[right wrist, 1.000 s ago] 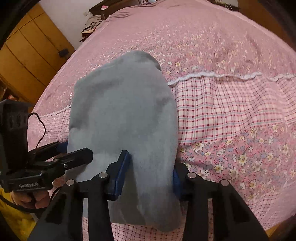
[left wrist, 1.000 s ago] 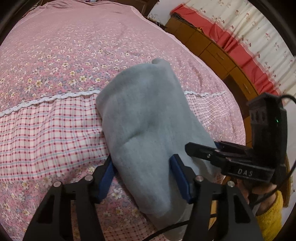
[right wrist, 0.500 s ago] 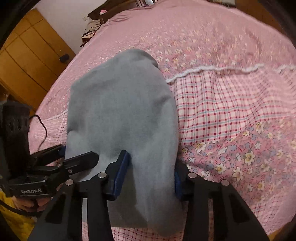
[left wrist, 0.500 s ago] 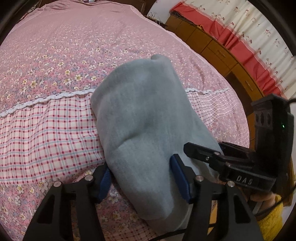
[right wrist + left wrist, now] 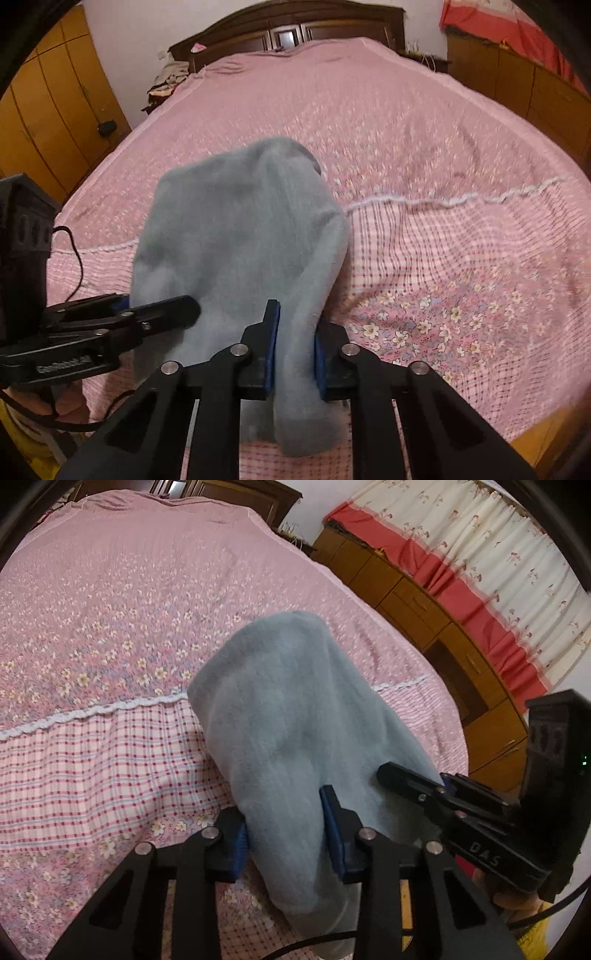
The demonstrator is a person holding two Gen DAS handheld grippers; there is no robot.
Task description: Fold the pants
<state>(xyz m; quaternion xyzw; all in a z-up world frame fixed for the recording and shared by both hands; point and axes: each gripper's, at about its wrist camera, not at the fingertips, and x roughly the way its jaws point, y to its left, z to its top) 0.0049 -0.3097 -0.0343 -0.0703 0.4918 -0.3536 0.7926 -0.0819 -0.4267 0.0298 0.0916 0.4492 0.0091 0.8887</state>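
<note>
The grey-blue pants (image 5: 288, 716) lay bunched on the pink floral bedspread (image 5: 110, 602), near its foot edge; the left gripper (image 5: 284, 834) was closing on one fold, the right gripper (image 5: 293, 347) closing on another, pads apparently pressing cloth; wooden cabinets (image 5: 424, 602) and curtains (image 5: 480, 535) stood alongside, a dark headboard (image 5: 288, 26) beyond.

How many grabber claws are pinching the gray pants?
2. The left gripper is closing on the gray pants at their near end on the bed; the right gripper is closing on the same end, beside it.
</note>
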